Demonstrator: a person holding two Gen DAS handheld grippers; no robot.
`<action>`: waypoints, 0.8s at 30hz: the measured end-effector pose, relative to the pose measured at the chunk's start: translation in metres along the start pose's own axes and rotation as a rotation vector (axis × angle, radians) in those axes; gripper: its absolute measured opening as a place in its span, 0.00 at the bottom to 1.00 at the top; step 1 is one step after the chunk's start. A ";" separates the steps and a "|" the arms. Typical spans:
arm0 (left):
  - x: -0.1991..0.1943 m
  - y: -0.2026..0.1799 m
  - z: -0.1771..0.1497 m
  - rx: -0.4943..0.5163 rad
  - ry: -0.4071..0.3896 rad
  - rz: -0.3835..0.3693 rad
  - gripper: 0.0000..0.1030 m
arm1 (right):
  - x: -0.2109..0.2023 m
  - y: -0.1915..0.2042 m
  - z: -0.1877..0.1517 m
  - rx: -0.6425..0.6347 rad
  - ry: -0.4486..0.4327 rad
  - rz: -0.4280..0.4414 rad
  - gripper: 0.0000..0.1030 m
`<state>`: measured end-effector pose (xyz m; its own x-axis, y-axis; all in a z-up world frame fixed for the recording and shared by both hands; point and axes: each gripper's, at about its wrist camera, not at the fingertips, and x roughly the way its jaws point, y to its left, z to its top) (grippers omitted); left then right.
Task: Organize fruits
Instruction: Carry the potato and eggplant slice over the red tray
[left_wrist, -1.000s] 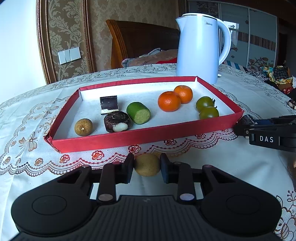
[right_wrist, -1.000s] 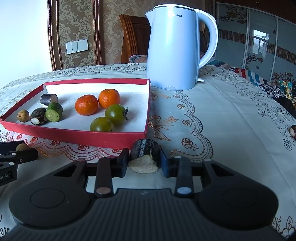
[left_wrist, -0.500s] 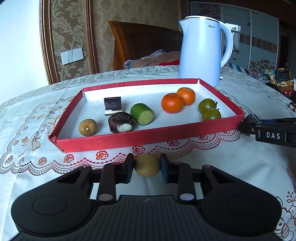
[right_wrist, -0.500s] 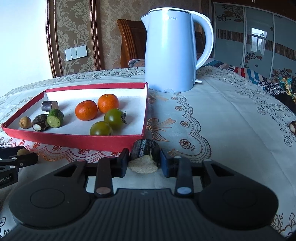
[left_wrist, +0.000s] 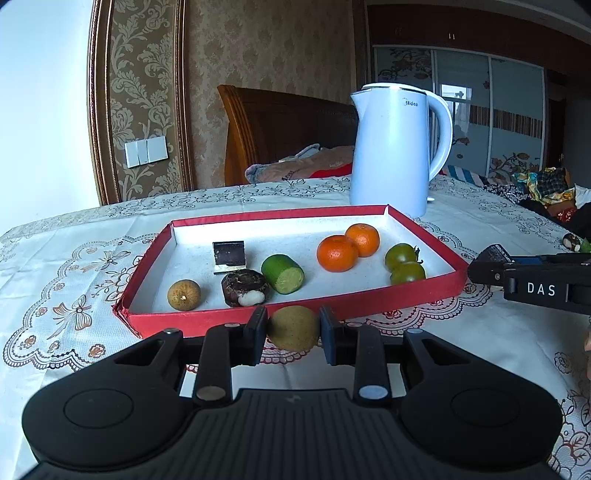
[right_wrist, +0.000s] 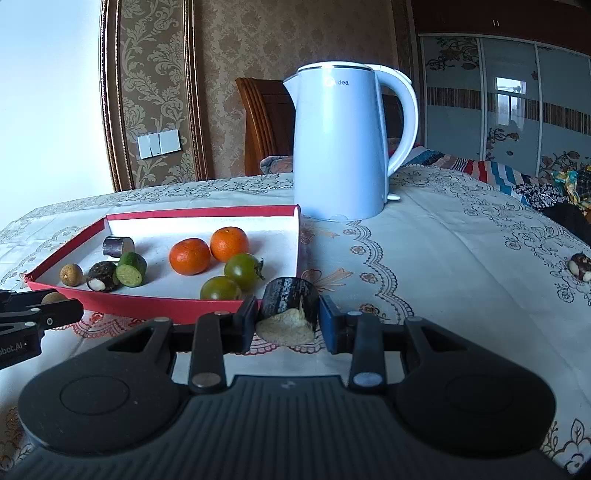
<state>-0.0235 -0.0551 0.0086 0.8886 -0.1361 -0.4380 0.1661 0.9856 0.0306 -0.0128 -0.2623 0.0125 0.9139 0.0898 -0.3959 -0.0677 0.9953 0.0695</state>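
Nearest the left camera, the left claw (left_wrist: 293, 328) is clenched on a small brown-green fruit (left_wrist: 293, 328), round and smooth, held just short of the red tray (left_wrist: 229, 317) and above the bench (left_wrist: 74, 280). Being round, it could roll in the pads if the squeeze eases, or bruise if it tightens; released too high, it would likely roll on the tray floor into the brown fruit (left_wrist: 184, 294) or the dark peeled one (left_wrist: 245, 287). The right claw (right_wrist: 288, 319) grips a dark cane piece (right_wrist: 290, 301) with a pale cut face, close to the tray's near right corner; carried in low, it could catch the tray wall and shove the light tray across the cloth. I cannot tell from these views how high either claw hangs over the cloth. Both claws are close to the same front edge, so moving in together risks a knock between them. Farther in, the cucumber piece (left_wrist: 283, 274), two oranges (left_wrist: 337, 253) and two green tomatoes (left_wrist: 400, 256) leave limited free floor, and a clumsy drop could scatter them. Behind the tray the kettle (left_wrist: 391, 147) stands close to its far corner, so an overlong reach might bump it. Well off to the right a stray dark fruit (right_wrist: 580, 266) lies on the bench, not yet gathered.
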 end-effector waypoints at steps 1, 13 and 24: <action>-0.001 0.000 0.000 -0.003 -0.006 0.002 0.29 | -0.001 0.002 0.001 -0.004 -0.007 0.002 0.33; 0.019 0.030 0.018 -0.107 0.027 0.047 0.29 | 0.023 0.045 0.028 -0.077 -0.008 0.051 0.33; 0.056 0.053 0.038 -0.124 0.039 0.138 0.29 | 0.060 0.070 0.033 -0.089 0.056 0.071 0.33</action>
<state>0.0512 -0.0140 0.0198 0.8815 0.0027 -0.4723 -0.0123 0.9998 -0.0171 0.0511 -0.1880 0.0239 0.8820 0.1597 -0.4434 -0.1692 0.9854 0.0184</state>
